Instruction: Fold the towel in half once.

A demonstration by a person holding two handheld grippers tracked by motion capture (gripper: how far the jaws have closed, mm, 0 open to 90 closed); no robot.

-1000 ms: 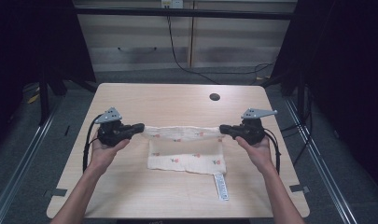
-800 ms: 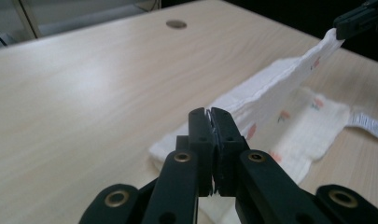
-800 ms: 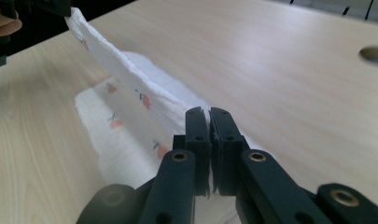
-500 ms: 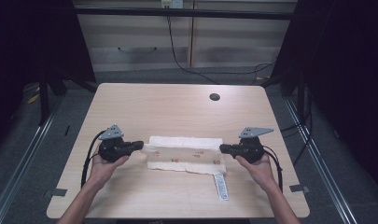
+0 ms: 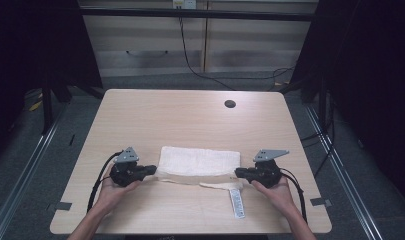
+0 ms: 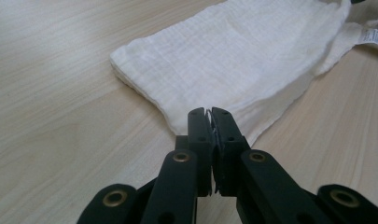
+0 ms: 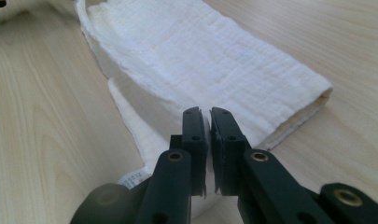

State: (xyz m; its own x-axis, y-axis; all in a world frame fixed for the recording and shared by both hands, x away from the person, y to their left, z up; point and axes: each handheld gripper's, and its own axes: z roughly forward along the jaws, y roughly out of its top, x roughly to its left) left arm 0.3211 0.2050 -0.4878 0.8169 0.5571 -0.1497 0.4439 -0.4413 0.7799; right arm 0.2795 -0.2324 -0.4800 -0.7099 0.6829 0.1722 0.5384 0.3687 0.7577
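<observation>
A folded white cloth (image 5: 199,162) lies flat on the near half of the wooden table (image 5: 190,120), its care label (image 5: 237,202) trailing toward six o'clock. The left gripper (image 5: 151,170) pinches the cloth's nine o'clock end, jaws closed on the fabric. The right gripper (image 5: 238,173) pinches the three o'clock end the same way.

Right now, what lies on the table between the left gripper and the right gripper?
In the high view, the folded white cloth spans the stretch between the left gripper and the right gripper, each shut on one end.
</observation>
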